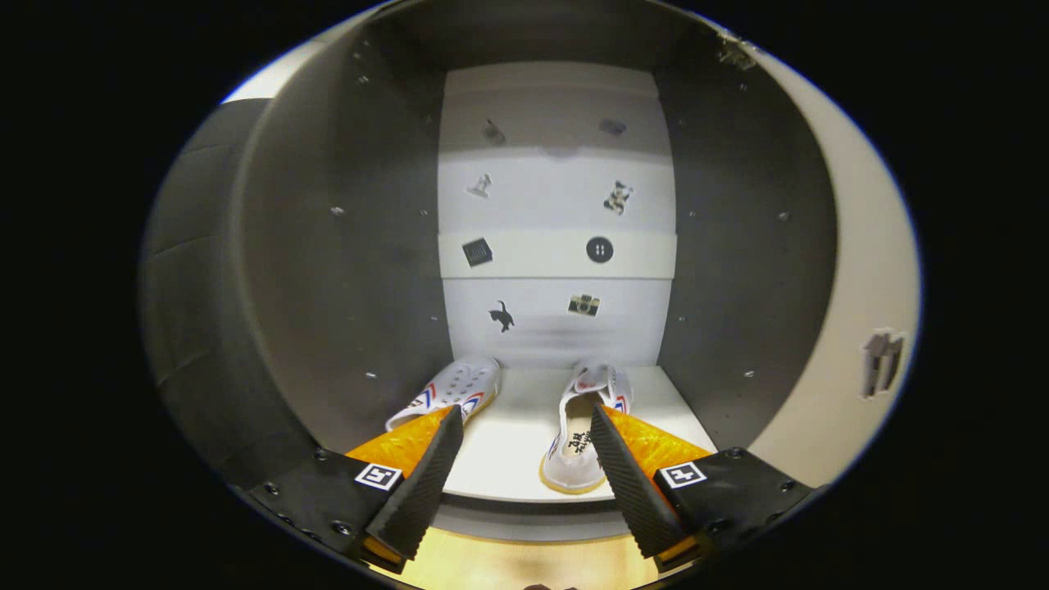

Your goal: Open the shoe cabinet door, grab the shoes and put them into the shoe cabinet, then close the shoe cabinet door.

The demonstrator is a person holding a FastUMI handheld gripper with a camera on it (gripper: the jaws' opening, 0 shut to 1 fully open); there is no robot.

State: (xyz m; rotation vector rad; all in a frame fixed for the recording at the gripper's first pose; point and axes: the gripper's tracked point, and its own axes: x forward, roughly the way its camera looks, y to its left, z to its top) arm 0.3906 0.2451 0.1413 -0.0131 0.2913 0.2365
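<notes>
Both shoes on cabinet shelf (524,459): left shoe (455,393), right shoe (583,434), long axes pointing inward. Your hand-held gripper (524,447) spread, empty, just outside. Door likely next.

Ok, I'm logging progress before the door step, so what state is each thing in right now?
Shoe cabinet: open, inside exposed.
Left shoe: lying on the cabinet's bottom shelf, toe inward.
Right shoe: on the same shelf, heel toward the gripper, apart from the other.
Gripper: open, holding nothing.
</notes>
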